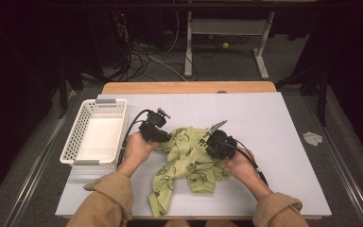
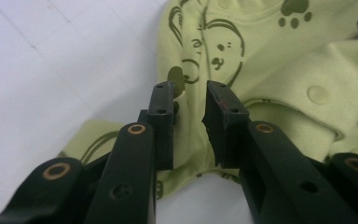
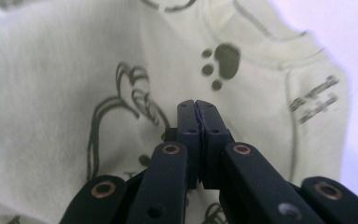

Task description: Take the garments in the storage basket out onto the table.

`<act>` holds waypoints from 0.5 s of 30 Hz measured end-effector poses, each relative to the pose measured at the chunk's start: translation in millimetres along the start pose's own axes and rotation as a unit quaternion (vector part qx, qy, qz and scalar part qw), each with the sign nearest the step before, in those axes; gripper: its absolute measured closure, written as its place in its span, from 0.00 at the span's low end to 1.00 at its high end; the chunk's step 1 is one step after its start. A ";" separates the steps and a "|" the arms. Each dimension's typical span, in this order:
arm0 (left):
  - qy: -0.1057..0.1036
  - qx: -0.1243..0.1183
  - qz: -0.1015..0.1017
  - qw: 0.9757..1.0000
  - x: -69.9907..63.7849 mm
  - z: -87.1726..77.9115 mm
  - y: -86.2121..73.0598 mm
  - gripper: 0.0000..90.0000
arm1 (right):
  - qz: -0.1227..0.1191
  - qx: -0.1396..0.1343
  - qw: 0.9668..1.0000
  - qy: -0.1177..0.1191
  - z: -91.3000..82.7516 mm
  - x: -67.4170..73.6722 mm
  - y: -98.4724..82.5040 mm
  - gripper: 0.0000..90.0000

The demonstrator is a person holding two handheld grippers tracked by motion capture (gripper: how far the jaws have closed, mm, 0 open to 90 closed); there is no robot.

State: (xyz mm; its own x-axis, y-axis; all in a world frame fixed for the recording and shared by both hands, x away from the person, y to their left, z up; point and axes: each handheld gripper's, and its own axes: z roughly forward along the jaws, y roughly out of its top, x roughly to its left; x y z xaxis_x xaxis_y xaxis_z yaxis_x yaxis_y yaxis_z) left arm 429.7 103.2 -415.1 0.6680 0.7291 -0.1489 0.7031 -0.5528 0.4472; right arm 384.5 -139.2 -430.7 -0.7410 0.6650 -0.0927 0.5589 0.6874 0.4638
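A light green child's garment [image 1: 189, 161] with dark animal and paw prints lies crumpled on the white table top [image 1: 274, 123]. My left gripper [image 1: 168, 138] is at the garment's left edge. In the left gripper view its jaws stand a little apart, open [image 2: 190, 88], with the green cloth [image 2: 270, 60] showing behind the gap and nothing pressed between the pads. My right gripper [image 1: 210, 144] rests over the garment's right side. In the right gripper view its jaws [image 3: 196, 103] are shut tight together just above the printed cloth [image 3: 51, 70]; I cannot tell whether a fold is pinched.
A white plastic basket [image 1: 71, 142] stands empty on the table's left side, close to my left hand. Bare table [image 2: 51, 70] lies left of the garment. Beyond the far wooden edge [image 1: 189, 87] are cables and table legs on the floor.
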 end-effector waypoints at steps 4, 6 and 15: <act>0.013 -0.035 -0.016 0.999 7.2 -14.3 -1.6 0.77 | -0.005 0.007 1.000 -0.001 -0.5 -0.3 -4.0 1.00; 0.018 -0.051 -0.029 0.998 13.5 -24.2 -2.6 0.77 | -0.002 0.010 1.000 0.001 -0.7 -0.9 -4.8 1.00; 0.025 -0.016 -0.061 0.998 31.3 -13.0 -2.9 0.72 | -0.005 0.022 1.000 0.003 7.3 0.7 -7.8 1.00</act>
State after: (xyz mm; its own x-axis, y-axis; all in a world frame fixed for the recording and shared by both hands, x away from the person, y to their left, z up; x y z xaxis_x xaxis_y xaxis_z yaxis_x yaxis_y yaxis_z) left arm 445.4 132.9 -409.6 0.5638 0.8102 -0.1602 0.7699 -0.4453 0.4572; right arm 382.3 -141.9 -440.8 -0.7491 0.6561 -0.0919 0.5669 0.7066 0.4235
